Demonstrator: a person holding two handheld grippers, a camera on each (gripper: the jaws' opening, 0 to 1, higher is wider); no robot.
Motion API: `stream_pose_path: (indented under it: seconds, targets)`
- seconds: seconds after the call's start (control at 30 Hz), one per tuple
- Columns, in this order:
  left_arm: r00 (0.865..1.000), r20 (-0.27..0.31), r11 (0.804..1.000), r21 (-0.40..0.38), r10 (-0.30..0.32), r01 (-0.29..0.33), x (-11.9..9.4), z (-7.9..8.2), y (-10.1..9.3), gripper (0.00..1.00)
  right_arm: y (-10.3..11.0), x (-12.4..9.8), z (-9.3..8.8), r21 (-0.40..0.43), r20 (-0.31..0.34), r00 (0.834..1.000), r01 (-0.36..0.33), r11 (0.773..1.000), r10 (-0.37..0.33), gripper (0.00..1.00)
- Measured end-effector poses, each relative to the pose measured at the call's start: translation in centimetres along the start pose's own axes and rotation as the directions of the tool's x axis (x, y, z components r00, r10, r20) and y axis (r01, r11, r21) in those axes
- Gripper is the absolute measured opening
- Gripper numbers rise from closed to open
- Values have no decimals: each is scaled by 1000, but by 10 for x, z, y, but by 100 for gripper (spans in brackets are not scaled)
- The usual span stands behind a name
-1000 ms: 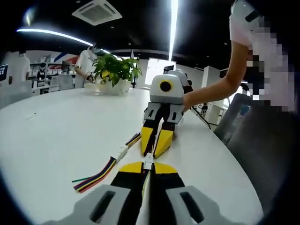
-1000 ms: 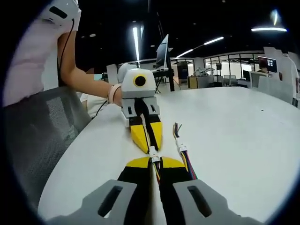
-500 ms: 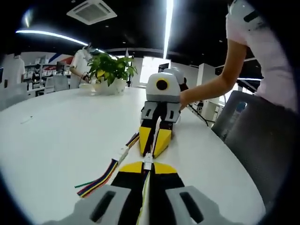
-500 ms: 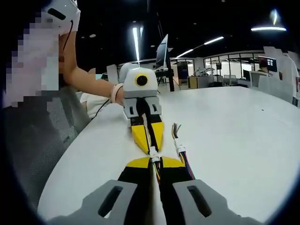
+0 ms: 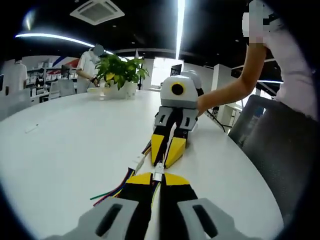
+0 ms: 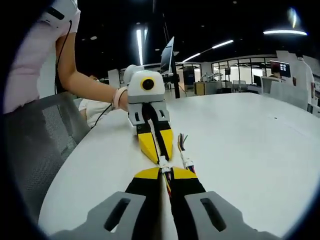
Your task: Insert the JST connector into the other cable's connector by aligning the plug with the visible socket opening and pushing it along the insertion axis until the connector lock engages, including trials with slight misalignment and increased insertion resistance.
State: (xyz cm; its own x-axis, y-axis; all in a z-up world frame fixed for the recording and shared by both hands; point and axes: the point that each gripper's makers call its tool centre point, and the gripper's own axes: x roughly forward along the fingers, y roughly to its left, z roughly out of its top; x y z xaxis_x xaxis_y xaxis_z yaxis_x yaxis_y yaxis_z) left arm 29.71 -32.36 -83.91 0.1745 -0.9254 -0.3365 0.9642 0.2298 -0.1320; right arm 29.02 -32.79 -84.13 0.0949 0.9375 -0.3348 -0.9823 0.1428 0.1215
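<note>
At the near edge, left hand-held gripper [image 5: 158, 176]: jaws together, clamped on a white connector [image 5: 158, 175]
Right hand-held gripper [image 6: 164, 172]: jaws together on its own white plug [image 6: 163, 171], tip to tip with the left one
Spare cable [image 5: 121, 184]: coloured wires lying on the white table [image 5: 65, 140], just beside the jaws
Beyond: potted plant [image 5: 121, 75], grey chair [image 6: 37, 135]

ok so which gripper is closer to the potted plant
Right. The right gripper sits partway toward the potted plant; the left gripper faces it from farther back.
</note>
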Motion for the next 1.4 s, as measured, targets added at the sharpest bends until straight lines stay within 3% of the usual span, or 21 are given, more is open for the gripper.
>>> stream_pose_path:
  seconds: [0.5,0.77,1.07,1.3,1.4]
  targets:
    - [1000,-20,1000,-21,8,-8,-2,-2,-4,0,4,-2,-2,40,-9,1000,-11,999,12,6]
    - [999,-48,1000,-24,14,-16,-8,-3,-4,6,5,-6,-3,40,-29,1000,-4,999,5,9]
    - [998,-61,999,-16,28,-29,-15,4,-6,9,-2,-15,11,34,-8,1000,29,999,-28,11]
    - [995,-57,997,4,79,-78,-30,17,-2,12,-3,-28,25,15,-2,998,69,997,-69,13]
    - [991,-70,994,11,110,-109,-37,21,-1,17,-10,-35,20,24,-63,990,131,991,-129,14]
